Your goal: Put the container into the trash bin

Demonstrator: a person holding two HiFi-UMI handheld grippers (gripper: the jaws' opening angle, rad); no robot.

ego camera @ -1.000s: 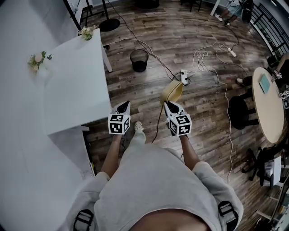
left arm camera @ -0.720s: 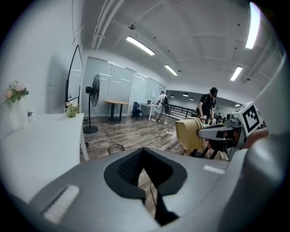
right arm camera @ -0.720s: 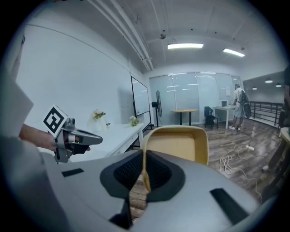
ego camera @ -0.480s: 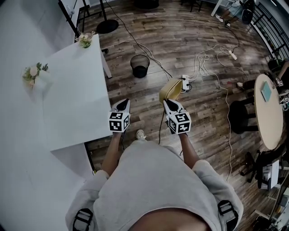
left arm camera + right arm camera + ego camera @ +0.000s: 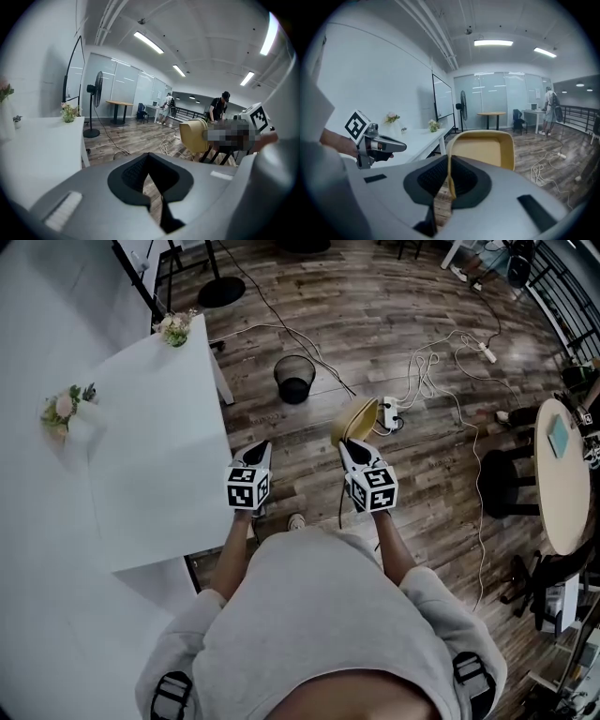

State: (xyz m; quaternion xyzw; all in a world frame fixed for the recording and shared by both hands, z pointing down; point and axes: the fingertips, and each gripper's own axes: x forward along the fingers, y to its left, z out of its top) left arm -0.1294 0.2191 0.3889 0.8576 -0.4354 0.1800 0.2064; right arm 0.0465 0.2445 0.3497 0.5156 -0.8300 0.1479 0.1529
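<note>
In the head view a black mesh trash bin [image 5: 295, 378] stands on the wood floor ahead of me, beside the white table's corner. My right gripper [image 5: 350, 448] is shut on the rim of a yellow container [image 5: 354, 419], held out in front at waist height. From the right gripper view the container [image 5: 483, 148] stands upright, its thin edge pinched between the pads. My left gripper [image 5: 260, 448] is level with it on the left, shut and empty. The left gripper view shows the yellow container [image 5: 193, 135] off to its right.
A white table [image 5: 159, 456] with two small flower pots [image 5: 174, 327] runs along my left. Cables and a power strip [image 5: 390, 411] trail across the floor right of the bin. A round table [image 5: 562, 474] and a dark stool [image 5: 502, 482] stand at the right.
I have walked forward: the bin, table and cables have slid toward me in the head view. Both grippers keep their pose, and the container stays in the right one.
</note>
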